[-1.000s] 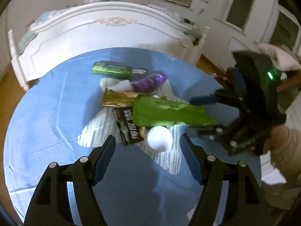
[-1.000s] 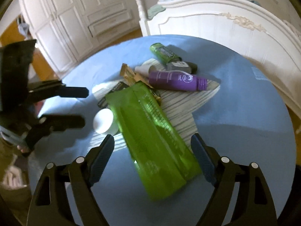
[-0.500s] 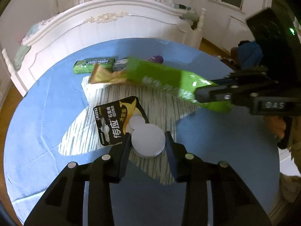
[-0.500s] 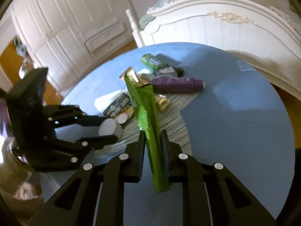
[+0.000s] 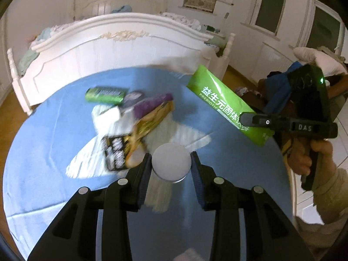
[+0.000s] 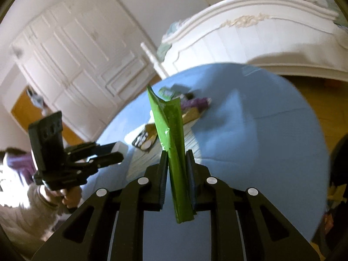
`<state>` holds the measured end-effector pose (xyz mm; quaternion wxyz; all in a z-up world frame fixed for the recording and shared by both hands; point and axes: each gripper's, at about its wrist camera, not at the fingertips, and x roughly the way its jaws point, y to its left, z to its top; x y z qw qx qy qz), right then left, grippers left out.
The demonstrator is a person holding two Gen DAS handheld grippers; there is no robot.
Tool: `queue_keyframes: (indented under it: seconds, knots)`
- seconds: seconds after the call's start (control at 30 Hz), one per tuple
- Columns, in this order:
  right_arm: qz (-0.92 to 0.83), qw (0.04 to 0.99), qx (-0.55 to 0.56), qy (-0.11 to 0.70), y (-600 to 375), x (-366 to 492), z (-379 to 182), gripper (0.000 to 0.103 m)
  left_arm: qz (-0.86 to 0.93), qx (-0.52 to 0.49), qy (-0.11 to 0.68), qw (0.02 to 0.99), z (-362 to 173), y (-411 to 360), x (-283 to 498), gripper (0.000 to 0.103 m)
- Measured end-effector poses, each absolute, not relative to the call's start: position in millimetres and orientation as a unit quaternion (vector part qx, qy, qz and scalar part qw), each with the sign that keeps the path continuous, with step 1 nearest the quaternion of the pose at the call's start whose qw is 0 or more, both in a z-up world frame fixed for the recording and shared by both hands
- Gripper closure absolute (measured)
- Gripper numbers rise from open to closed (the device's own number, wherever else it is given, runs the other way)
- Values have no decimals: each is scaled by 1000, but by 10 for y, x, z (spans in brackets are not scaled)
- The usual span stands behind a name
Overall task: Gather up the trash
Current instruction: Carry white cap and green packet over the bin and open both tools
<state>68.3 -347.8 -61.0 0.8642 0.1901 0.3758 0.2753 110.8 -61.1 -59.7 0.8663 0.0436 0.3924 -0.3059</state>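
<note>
My left gripper [image 5: 170, 159] is shut on a white round lid [image 5: 171, 161] and holds it above the blue round table [image 5: 54, 134]. My right gripper [image 6: 176, 155] is shut on a long green packet [image 6: 171, 130], lifted off the table; the packet also shows in the left wrist view [image 5: 224, 103], at the right, gripped near one end. On the table lie a small green pack [image 5: 105, 94], a purple tube [image 5: 152, 103], a gold wrapper [image 5: 152, 119] and a black battery card [image 5: 115, 150] on a white striped paper [image 5: 178, 132].
A white bed footboard [image 5: 121, 43] stands just behind the table. White cupboards [image 6: 71, 50] fill the wall in the right wrist view. The left gripper [image 6: 108, 153] shows there at the left, over the table's edge.
Both grippers have lifted up and back from the table, the left with the white lid, the right with the green packet. One second ago both were open above the trash.
</note>
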Motion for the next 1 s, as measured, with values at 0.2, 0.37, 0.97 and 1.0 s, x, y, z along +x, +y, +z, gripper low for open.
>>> queue_keyframes:
  seconds: [0.2,0.37,0.97,1.0]
  knots:
    - [227,880,230,349,-4055,489,-582,85,-349,39,383,854,-497,-1291,1167,67]
    - [172,886,276,331,-4677,299,-638,85,-396,34,383,834,-550,-2065,1151,67]
    - [18,857,396,328,-6251,-189,-1436,85,-476,62,431,764,-939,-3769,1110,67]
    - [15,856,399,330,-6280,-197,-1480,85,-477,66,434,761,-966,-3834,1109,67]
